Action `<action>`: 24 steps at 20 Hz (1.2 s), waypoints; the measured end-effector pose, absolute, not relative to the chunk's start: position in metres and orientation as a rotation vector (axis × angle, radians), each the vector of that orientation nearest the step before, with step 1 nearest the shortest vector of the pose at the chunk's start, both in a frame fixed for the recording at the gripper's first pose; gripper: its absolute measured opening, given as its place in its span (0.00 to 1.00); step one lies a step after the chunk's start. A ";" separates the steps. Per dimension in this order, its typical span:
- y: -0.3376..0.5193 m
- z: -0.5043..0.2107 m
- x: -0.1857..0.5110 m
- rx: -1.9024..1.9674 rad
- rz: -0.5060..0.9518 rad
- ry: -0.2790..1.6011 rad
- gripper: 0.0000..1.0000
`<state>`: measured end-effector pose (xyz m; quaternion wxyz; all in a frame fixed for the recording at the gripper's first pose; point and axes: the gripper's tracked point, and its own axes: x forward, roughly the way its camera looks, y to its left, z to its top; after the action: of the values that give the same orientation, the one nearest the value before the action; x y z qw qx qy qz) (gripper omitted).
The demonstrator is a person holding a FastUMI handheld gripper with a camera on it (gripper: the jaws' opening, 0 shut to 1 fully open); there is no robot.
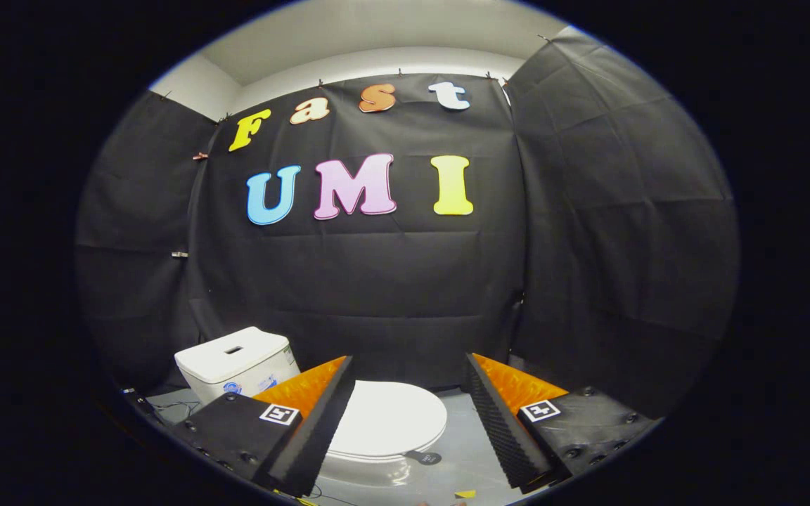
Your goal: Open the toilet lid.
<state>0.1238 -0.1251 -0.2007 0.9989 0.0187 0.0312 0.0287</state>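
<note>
The tongs (408, 393) are spread wide, holding nothing, their ridged black fingers (500, 429) flanking the toilet below. The white toilet lid (391, 419) lies shut between and just beyond them, a small dark tab (425, 458) at its front rim. The white cistern (236, 362) stands behind it, on the grey floor (468, 450).

- The camera rides on the claw (408, 369) and looks forward along its two fingers, which stand spread apart.
- It sits above the toilet lid (391, 418), angled slightly down; the closed lid lies between and just beyond the fingers.
- It faces the booth's black back wall (377, 281), with the tank (236, 362) off to the left.
- The fisheye bends the side walls and the floor (461, 450) inward.
</note>
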 end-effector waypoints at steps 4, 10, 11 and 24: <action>-0.158 -0.273 0.148 0.178 0.068 0.167 0.98; -0.208 -0.390 0.165 0.467 0.025 0.381 0.99; -0.213 -0.411 0.166 0.518 0.024 0.423 0.99; -0.205 -0.546 0.188 1.173 0.002 0.662 0.96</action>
<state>0.1879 -0.2046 -0.5461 0.7817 0.5432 0.3065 0.0010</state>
